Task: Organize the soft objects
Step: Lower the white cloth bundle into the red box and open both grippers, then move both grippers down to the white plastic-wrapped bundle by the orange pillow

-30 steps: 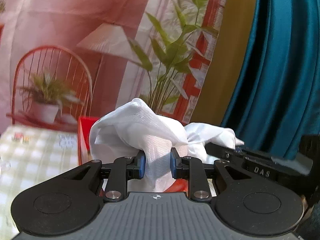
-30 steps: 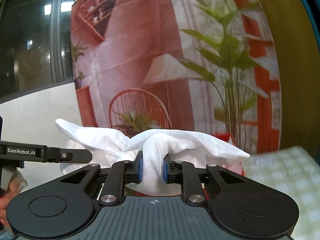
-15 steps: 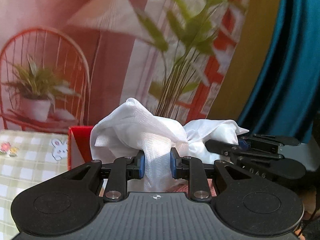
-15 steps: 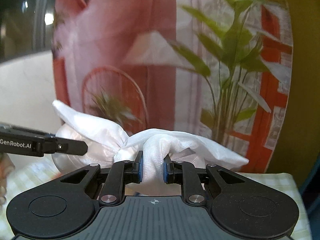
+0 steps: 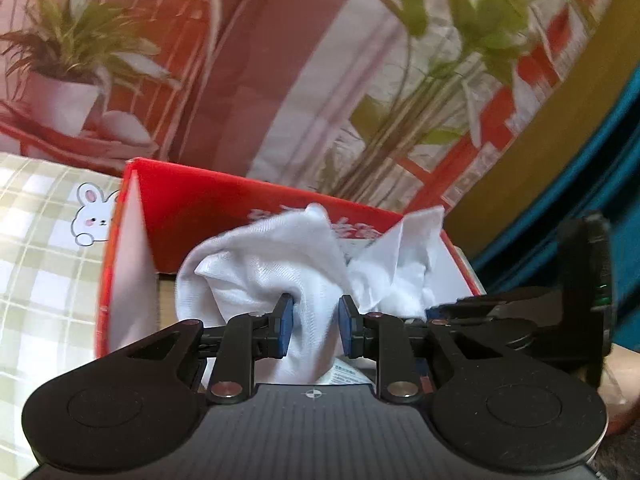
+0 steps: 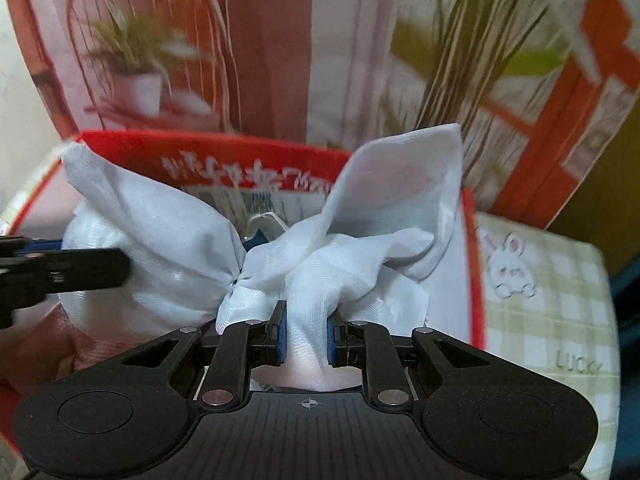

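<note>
White gauzy cloth bundle (image 5: 280,268) is pinched in both grippers: left gripper (image 5: 313,331) jaws narrow on one bunch, right gripper (image 6: 304,334) jaws narrow on the other. Bundle is held over the open red cardboard box (image 5: 224,208) on the checked tablecloth (image 5: 36,264). Both ends are best lowered level, inside the walls, and let go only once the cloth is seated; loose corners should be tucked clear of the rim.

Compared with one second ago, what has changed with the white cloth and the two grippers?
Both grippers carried the white cloth down and forward: earlier it hung in front of the printed backdrop, now it is over the open red box, seemingly going in. Unchanged: the left gripper and the right gripper each stay clamped on a bunch of the cloth; nothing was released.
</note>
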A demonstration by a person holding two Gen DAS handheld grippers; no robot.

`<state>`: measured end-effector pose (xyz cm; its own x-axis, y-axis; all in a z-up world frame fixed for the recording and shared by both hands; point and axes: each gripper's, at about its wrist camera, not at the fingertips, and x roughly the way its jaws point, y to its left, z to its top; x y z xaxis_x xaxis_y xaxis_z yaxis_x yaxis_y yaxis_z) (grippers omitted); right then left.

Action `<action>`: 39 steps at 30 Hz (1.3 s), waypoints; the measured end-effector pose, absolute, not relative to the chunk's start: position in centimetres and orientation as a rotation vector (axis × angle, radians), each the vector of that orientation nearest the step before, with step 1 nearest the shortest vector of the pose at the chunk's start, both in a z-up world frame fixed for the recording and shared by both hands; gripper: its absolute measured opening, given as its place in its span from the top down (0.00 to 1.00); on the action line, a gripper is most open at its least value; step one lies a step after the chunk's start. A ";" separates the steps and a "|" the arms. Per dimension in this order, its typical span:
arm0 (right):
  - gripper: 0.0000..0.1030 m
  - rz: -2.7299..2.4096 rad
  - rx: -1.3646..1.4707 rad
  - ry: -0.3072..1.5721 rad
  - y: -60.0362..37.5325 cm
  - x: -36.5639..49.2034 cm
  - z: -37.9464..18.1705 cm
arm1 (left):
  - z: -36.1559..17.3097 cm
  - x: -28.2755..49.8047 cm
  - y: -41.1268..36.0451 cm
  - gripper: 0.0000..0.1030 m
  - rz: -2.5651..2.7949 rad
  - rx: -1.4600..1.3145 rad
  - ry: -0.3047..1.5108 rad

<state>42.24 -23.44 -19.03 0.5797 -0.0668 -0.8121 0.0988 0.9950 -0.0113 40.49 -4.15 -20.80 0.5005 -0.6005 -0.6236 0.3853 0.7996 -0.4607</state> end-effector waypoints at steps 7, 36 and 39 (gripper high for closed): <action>0.83 -0.023 0.038 1.070 -23.2 44.1 -20.9 | -20.7 40.4 -3.8 0.71 -0.601 -0.312 0.858; 0.01 -0.003 -0.011 0.704 -20.4 30.4 -13.6 | -14.0 30.5 -2.4 0.03 -0.411 0.031 0.664; 0.01 -0.013 0.023 0.646 -20.0 27.6 -13.6 | -14.2 28.3 -1.5 0.03 -0.404 0.058 0.665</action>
<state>27.61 -19.96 -13.64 0.7985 -0.0046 -0.6020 0.0190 0.9997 0.0176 28.26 -1.47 -14.22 0.7125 -0.3460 -0.6105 0.3826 0.9208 -0.0754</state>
